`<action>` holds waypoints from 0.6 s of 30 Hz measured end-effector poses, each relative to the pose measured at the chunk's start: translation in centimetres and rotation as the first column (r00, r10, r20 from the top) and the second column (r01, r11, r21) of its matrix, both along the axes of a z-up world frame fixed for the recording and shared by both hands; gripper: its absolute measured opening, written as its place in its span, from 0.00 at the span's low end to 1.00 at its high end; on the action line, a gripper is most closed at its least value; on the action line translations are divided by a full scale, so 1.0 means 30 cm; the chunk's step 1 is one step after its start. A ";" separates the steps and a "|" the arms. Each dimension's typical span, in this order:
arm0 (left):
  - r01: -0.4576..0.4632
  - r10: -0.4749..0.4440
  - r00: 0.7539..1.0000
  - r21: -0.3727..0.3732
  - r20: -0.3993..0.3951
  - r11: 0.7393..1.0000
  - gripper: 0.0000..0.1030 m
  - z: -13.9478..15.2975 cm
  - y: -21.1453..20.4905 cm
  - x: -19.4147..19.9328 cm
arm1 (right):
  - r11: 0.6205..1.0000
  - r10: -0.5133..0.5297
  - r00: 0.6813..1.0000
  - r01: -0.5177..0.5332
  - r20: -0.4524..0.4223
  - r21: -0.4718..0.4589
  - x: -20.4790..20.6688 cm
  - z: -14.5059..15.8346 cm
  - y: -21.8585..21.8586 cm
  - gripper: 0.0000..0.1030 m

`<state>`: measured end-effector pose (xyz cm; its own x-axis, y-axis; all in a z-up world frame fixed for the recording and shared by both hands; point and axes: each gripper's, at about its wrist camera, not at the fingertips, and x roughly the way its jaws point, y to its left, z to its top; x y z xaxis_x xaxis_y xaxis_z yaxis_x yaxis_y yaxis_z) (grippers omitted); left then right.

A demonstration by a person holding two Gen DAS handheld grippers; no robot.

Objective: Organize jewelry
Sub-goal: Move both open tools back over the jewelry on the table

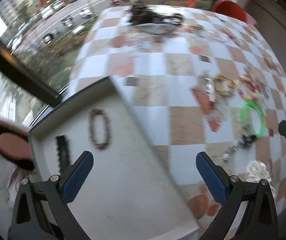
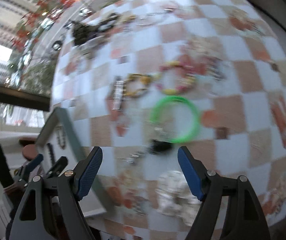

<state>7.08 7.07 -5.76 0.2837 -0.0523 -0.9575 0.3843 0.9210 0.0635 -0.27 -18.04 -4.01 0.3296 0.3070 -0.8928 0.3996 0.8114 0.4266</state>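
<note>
My left gripper [image 1: 143, 165] is open and empty above a white jewelry tray [image 1: 123, 190] at the table's left end. In the tray lie a brown beaded bracelet [image 1: 99, 129] and a dark bracelet [image 1: 63, 152]. My right gripper [image 2: 140, 160] is open and empty above loose jewelry on the checkered cloth: a green bangle [image 2: 175, 119], a small black piece [image 2: 160, 146], a silver chain [image 2: 135, 158], a white beaded piece [image 2: 174, 194], a yellow bracelet [image 2: 138, 85] and a pink-yellow bracelet [image 2: 177, 78]. The green bangle also shows in the left wrist view [image 1: 254, 118].
The table has a brown and white checkered cloth [image 2: 232, 108]. Dark jewelry [image 1: 150, 17] lies in a heap at the far end. A red bowl [image 1: 229, 9] stands at the far right corner. A brown round pad [image 1: 13, 146] sits left of the tray. A window runs along the left.
</note>
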 end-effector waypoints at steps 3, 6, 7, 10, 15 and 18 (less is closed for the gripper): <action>0.068 -0.068 0.998 -0.005 -0.006 0.998 1.00 -0.005 -0.087 -0.031 | 0.999 -0.050 0.998 0.050 -0.035 -0.009 -0.042 -0.039 -0.078 0.78; 0.116 -0.117 0.993 -0.011 -0.016 0.993 1.00 -0.020 -0.155 -0.053 | 0.997 -0.075 0.996 0.074 -0.058 -0.018 -0.073 -0.070 -0.128 0.78; 0.129 -0.130 0.991 -0.011 -0.021 0.992 1.00 -0.025 -0.176 -0.060 | 0.997 -0.081 0.994 0.080 -0.066 -0.022 -0.076 -0.082 -0.142 0.78; 0.160 -0.160 0.987 0.000 -0.033 0.987 1.00 -0.052 -0.228 -0.076 | 0.996 -0.085 0.993 0.083 -0.078 -0.029 -0.080 -0.107 -0.175 0.78; 0.186 -0.184 0.981 0.033 -0.055 0.982 1.00 -0.113 -0.288 -0.094 | 0.997 -0.071 0.993 0.068 -0.091 -0.037 -0.068 -0.143 -0.204 0.78; 0.194 -0.191 0.979 0.047 -0.066 0.980 1.00 -0.146 -0.313 -0.100 | 0.998 -0.055 0.993 0.051 -0.100 -0.044 -0.036 -0.170 -0.207 0.78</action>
